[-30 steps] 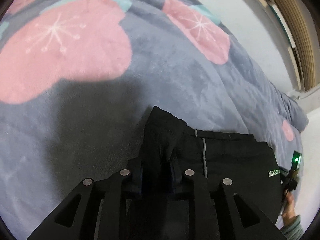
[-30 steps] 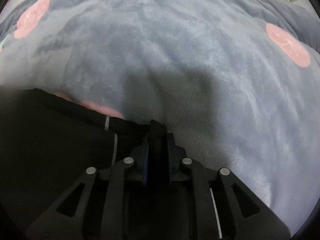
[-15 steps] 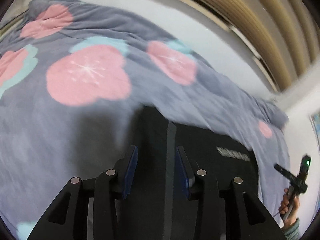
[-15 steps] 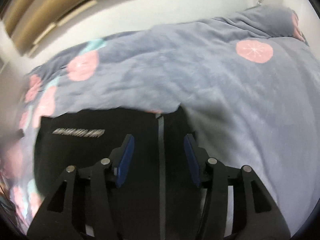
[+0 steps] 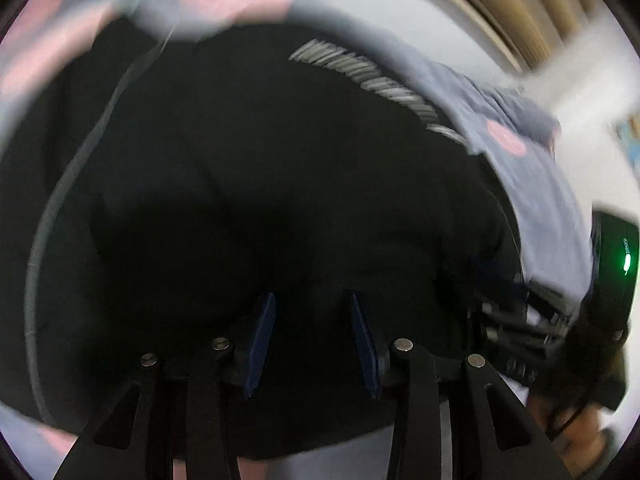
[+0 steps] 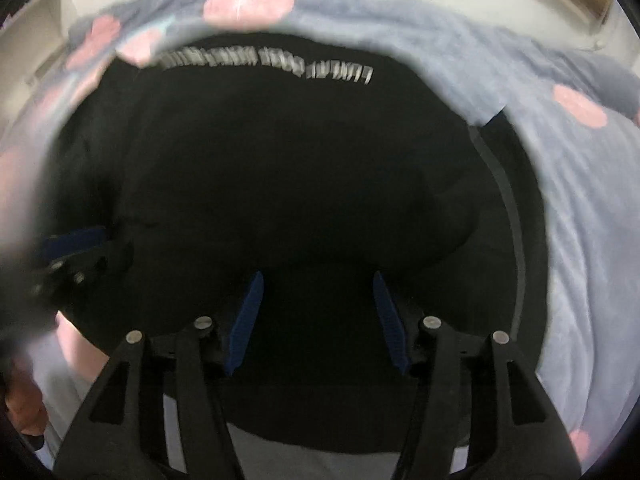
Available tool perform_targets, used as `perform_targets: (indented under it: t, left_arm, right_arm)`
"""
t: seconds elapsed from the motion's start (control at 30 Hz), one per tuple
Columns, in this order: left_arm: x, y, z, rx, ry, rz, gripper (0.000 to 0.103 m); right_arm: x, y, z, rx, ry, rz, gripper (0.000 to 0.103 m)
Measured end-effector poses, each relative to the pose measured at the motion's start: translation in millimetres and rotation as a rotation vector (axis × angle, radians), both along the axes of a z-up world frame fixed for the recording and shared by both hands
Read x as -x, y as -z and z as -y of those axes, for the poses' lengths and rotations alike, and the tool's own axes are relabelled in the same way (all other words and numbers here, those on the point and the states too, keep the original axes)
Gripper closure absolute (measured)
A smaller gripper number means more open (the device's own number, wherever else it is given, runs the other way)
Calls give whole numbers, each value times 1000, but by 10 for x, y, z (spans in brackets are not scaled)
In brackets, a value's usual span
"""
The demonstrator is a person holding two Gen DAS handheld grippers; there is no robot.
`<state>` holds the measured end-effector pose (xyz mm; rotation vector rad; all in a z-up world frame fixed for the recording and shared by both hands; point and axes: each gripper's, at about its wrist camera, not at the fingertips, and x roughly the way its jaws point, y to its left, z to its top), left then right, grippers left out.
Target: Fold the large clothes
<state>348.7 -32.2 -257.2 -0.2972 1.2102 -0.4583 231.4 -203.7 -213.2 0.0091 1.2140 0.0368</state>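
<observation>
Hovering over black garment [image 5: 280,184], both jaws parted, empty

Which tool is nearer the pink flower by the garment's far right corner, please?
Right. Right tool is short of that flower; left tool is further left over the garment. Both just opened, empty.

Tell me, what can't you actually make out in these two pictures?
- Left wrist view: the pale lettering on the black garment is smeared by motion blur, unreadable.
- Right wrist view: the same lettering is blurred too.
- Both views: the garment's folds and type are lost in darkness.
- Right wrist view: the left gripper is blurred at the frame edge.
- The grey flowered blanket is cut off by the lens rim.
</observation>
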Motion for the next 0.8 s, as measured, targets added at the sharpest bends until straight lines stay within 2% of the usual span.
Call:
perform_targets:
  t: [0.07,0.17,0.23,0.33,0.43,0.47,0.5,0.53,0.63,0.7,0.8]
  left_arm:
    - [-30,46,6,-23,12,16,70]
    - [43,36,138,-122,64,91,70]
    - [81,8,198,-169,82,111,70]
    - [56,-218,222,-183,93,106,70]
    - [-36,-652,181,-147,87,177,69]
    - [-110,-755,180,-149,80,193,68]
    - [-249,-856,183,-144,70,200,62]
    - [-352,-889,184,-134,60,194,57]
    - [-797,-774,184,-116,15,116,54]
    - [-1008,-518,183,-130,5,21,54]
    - [-1203,-195,201,-127,-1,-53,54]
  right_arm:
    - [-51,87,31,-5,0,-8,48]
    - [-56,158,34,14,-11,13,47]
    - [-49,148,40,18,-16,14,47]
    - [-91,-63,132,-28,-7,-4,47]
    - [-187,-478,220,-56,-8,84,43]
    - [-277,-604,245,-63,-5,113,37]
    - [-379,-675,262,-71,0,126,33]
    - [-499,-715,277,-81,7,132,29]
    - [-877,-628,296,-90,40,114,29]
    - [-1124,-388,330,-75,82,39,30]
    - [-1340,-35,388,-109,110,-54,28]
